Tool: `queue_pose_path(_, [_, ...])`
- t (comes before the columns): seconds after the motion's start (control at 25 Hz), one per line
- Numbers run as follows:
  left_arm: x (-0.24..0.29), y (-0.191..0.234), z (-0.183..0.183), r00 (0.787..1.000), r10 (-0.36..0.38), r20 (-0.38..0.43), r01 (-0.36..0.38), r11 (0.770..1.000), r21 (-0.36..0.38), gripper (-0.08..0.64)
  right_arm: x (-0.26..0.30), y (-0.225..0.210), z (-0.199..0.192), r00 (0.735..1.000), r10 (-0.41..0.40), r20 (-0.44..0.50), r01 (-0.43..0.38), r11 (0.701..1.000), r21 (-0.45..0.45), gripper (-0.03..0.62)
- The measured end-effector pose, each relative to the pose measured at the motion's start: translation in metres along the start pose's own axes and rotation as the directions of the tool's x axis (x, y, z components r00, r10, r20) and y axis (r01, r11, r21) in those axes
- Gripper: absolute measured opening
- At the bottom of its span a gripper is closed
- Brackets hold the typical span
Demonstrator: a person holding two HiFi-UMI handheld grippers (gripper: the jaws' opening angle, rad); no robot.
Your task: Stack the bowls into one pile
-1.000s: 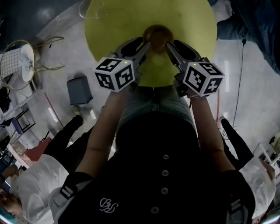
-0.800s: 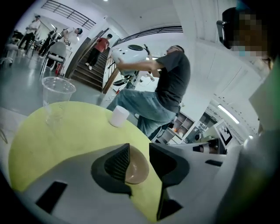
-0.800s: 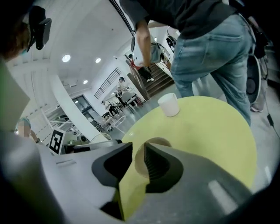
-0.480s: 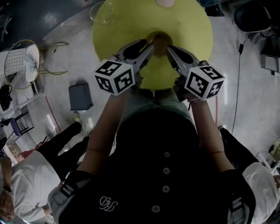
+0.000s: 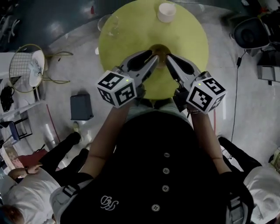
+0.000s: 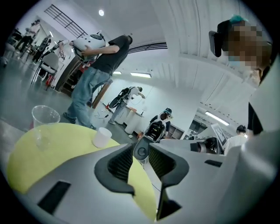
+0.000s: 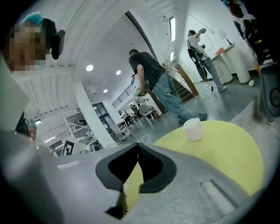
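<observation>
Bowl (image 5: 160, 48): brown and small. It rests on the round yellow tabletop (image 5: 131, 39), toward the person's side of centre, directly below the tips of both tools and partly hidden by them. A white vessel (image 5: 166, 12) stands at the far edge and a clear cup (image 5: 109, 24) at the far left edge, both well apart from the bowl. Whether either belongs in the pile cannot be confirmed.

Handling, as a judgement: the bowl looks light and rigid, with a smooth wall that may slip under a shallow grip. Take hold at the rim, one pad inside and one outside. Treat the white vessel as breakable.

Left tool (image 5: 153, 57): the jaws stand a narrow slit apart and grip nothing. A small grey round thing shows through the slit. Whether it lies between the pads or beyond them cannot be told.

Right tool (image 5: 169, 58): the jaws are fully closed, tips touching, with nothing held. Only tabletop shows behind them.

Pose: both hands are held in front of the torso. The tools converge in a V, tips near each other above the bowl, pointing almost level with a slight downward tilt.
</observation>
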State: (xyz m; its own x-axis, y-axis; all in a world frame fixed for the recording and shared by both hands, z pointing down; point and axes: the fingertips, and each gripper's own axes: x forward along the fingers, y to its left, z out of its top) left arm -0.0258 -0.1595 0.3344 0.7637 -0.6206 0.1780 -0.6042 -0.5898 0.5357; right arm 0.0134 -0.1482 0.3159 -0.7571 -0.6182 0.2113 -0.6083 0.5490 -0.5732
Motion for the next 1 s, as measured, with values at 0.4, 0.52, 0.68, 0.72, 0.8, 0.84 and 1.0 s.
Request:
queue_pose_path(0.4, [-0.004,-0.011,0.007,0.998,-0.037,0.042,0.036,0.999,0.029,0.061,-0.004,0.002,0.004,1.0,-0.023,0.012,0.023,0.999,-0.045,0.003])
queue_pose_path(0.52, [-0.004,-0.016,0.002,0.998,-0.056,0.032,0.055,0.998,0.029,0.05,-0.008,0.003,0.004,0.999,-0.026,0.018,0.027,0.999,-0.047,0.003])
queue_pose_path(0.68, [-0.002,-0.024,-0.005,0.997,-0.08,0.016,0.079,0.996,0.045,0.046,-0.011,0.002,0.0,0.999,-0.03,0.014,0.03,0.998,-0.062,0.003])
queue_pose_path(0.72, [-0.002,-0.025,-0.005,0.996,-0.083,0.014,0.083,0.996,0.046,0.044,-0.012,0.002,-0.001,0.999,-0.032,0.013,0.033,0.997,-0.065,0.003])
queue_pose_path(0.8, [-0.002,-0.026,-0.004,0.996,-0.086,0.012,0.085,0.995,0.05,0.044,-0.013,0.002,-0.001,0.999,-0.037,0.013,0.038,0.997,-0.065,0.003])
queue_pose_path(0.84, [-0.002,-0.026,-0.003,0.996,-0.085,0.01,0.084,0.995,0.052,0.044,-0.013,0.001,-0.001,0.999,-0.04,0.013,0.04,0.997,-0.065,0.003])
queue_pose_path(1.0, [-0.002,-0.024,-0.005,0.997,-0.073,0.01,0.072,0.996,0.05,0.044,-0.016,-0.001,-0.003,0.999,-0.048,0.004,0.049,0.996,-0.08,0.003])
